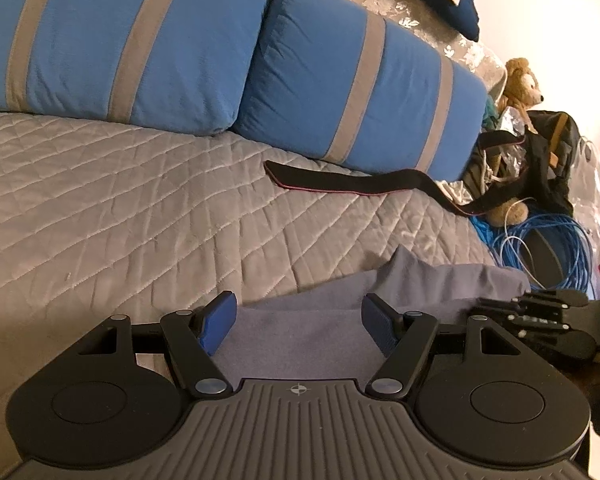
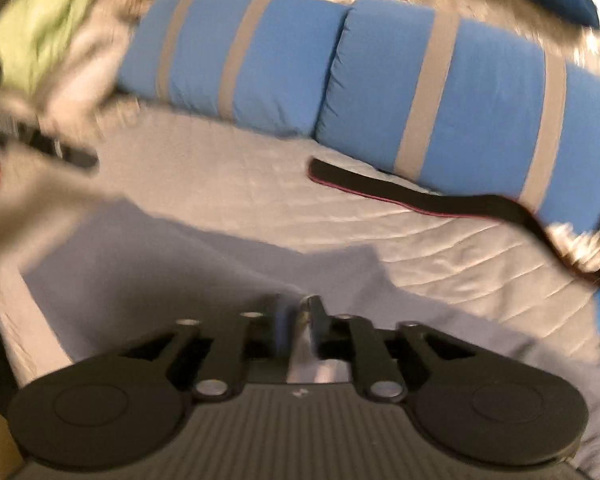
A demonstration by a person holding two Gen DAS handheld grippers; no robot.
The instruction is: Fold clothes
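A grey-blue garment (image 1: 300, 340) lies on the quilted grey bedspread (image 1: 120, 200) near its front edge. My left gripper (image 1: 299, 322) hovers just over the garment, open, with its blue pads (image 1: 218, 322) spread wide and cloth showing between them. To the right, my right gripper (image 1: 488, 312) lies low against the garment's right side. The right wrist view is motion-blurred. In it my right gripper (image 2: 298, 320) has its fingers nearly together, with a fold of the garment (image 2: 180, 272) pinched between them.
Two blue pillows with grey stripes (image 1: 148, 48) line the back of the bed. A black strap (image 1: 340, 180) lies in front of them. Off the right edge sit a teddy bear (image 1: 520, 80), a black bag (image 1: 552, 152) and coiled blue cable (image 1: 568, 248). Green cloth (image 2: 40, 20) is far left.
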